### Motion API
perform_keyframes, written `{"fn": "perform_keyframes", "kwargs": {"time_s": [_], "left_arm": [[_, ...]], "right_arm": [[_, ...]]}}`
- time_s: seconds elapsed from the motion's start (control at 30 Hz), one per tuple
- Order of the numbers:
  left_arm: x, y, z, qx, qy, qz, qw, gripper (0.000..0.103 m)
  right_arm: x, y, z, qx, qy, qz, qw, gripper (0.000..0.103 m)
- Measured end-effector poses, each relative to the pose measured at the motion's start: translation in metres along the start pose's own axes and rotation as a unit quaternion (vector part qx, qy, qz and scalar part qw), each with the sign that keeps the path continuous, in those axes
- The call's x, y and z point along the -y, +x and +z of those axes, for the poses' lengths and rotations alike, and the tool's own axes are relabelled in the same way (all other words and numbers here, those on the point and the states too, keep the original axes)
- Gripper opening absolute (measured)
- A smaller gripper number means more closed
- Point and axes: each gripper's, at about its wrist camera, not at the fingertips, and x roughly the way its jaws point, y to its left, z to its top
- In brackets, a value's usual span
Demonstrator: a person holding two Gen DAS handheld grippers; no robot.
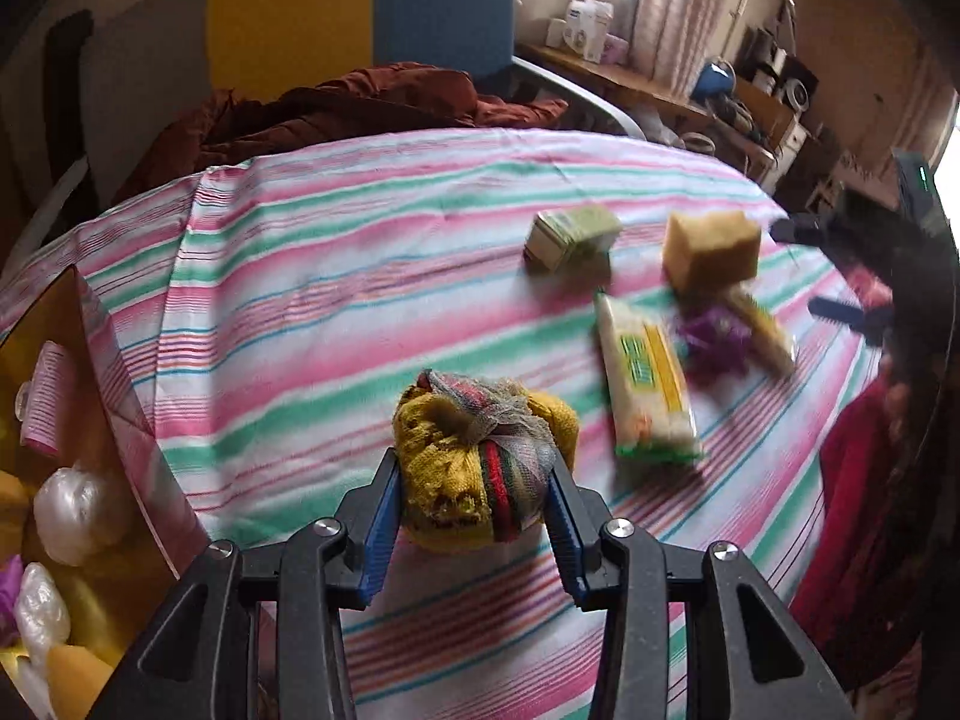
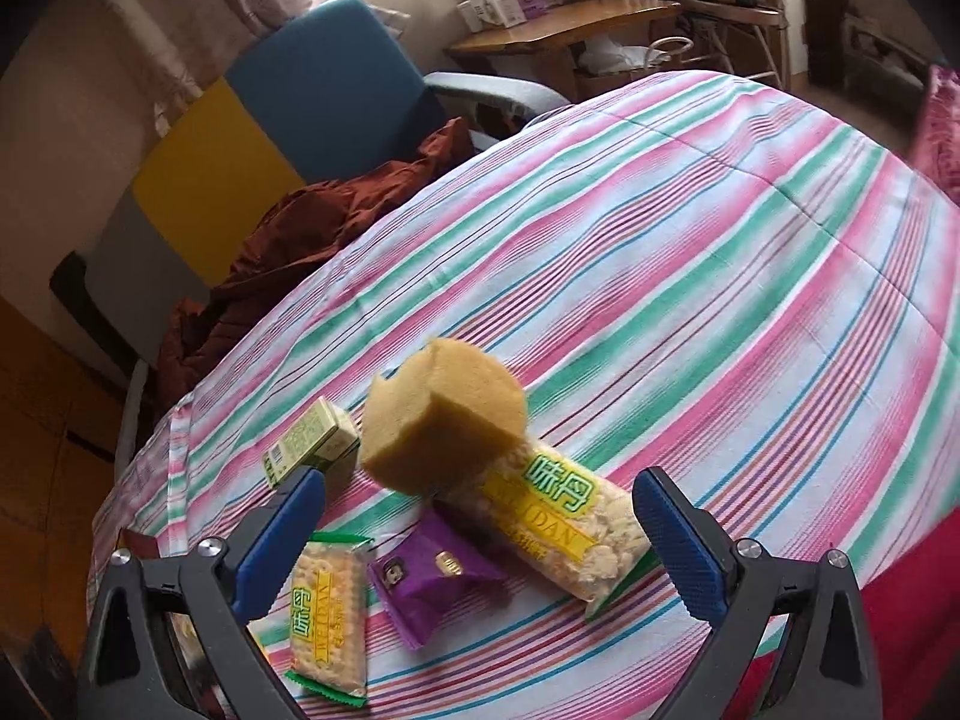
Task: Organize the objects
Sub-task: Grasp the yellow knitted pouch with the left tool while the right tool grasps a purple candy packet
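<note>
The left gripper (image 1: 477, 501) is clamped on a bundle of mesh scrubbers (image 1: 480, 456), yellow netting tied together with a red, green and grey one; both blue pads press into its sides, and the bundle sits over the striped sheet (image 1: 312, 276) of a bed. At that view's left edge, a yellow container (image 1: 90, 438) holds a pink hair roller (image 1: 42, 399) and white plastic lumps.

The right gripper (image 2: 480, 525) stands wide apart with nothing between its pads, poised above a cluster of things on the same sheet. Between its fingers lie a purple sachet (image 2: 429, 579), a cracker packet (image 2: 327, 618) by the left finger, and a longer snack packet (image 2: 564, 531) toward the right finger. A yellow sponge (image 2: 444, 420) rests on the far end of that longer packet, with a small green box (image 2: 312, 441) just beside it. Beyond the bed, a rust-brown cloth (image 2: 288, 258) is heaped on a blue and yellow chair (image 2: 282, 120).
</note>
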Motion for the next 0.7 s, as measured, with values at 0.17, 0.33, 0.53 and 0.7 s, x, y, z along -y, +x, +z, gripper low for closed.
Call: {"fn": "perform_keyframes", "kwargs": {"time_s": [0.17,0.33,0.53,0.7], "left_arm": [[-0.009,0.013,-0.002,-0.022,-0.023,-0.014,0.9994,0.044],[-0.010,0.015,-0.004,-0.022,-0.032,-0.019,0.9991,0.043],[-0.009,0.015,-0.006,-0.019,-0.028,-0.014,0.9993,0.043],[-0.007,0.013,-0.008,-0.009,-0.021,-0.010,0.9997,0.043]], "right_arm": [[-0.023,0.011,-0.009,-0.035,-0.063,-0.002,0.997,0.081],[-0.048,0.028,-0.024,-0.079,-0.133,-0.012,0.988,0.068],[-0.057,0.050,-0.037,-0.118,-0.178,-0.043,0.976,0.068],[-0.062,0.063,-0.043,-0.140,-0.204,-0.058,0.967,0.068]]}}
